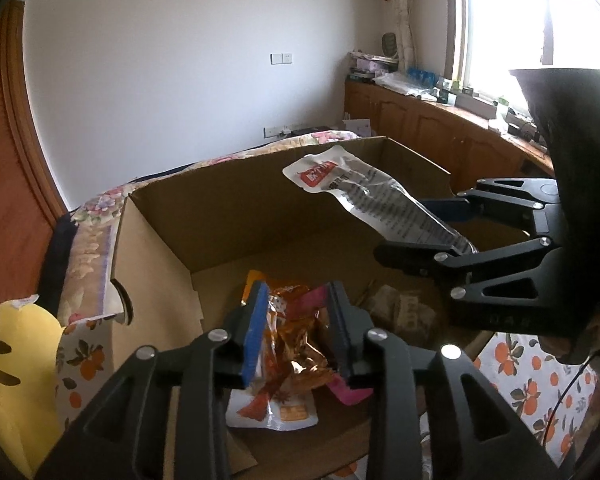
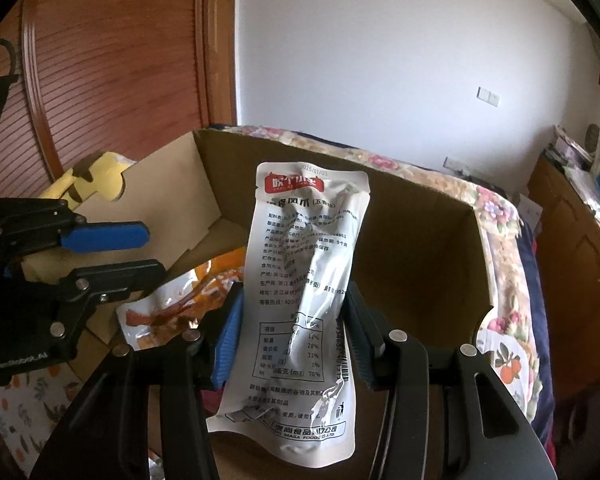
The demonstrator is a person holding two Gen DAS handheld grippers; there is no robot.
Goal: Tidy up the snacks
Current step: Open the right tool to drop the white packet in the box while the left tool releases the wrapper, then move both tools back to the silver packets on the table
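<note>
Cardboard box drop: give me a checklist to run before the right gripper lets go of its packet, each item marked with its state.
1. Right gripper holds the white printed snack packet: ok, both fingers press its sides.
2. Packet is over the open brown cardboard box: ok, the box interior lies behind and below it.
3. Left gripper out of the drop path: cannot tell; it sits low in the box around the orange foil snack packet.
4. Left gripper's hold on that orange packet: cannot tell; the fingers flank it but contact is unclear.
5. Free floor in the box: ok, bare cardboard shows toward the far wall.
</note>
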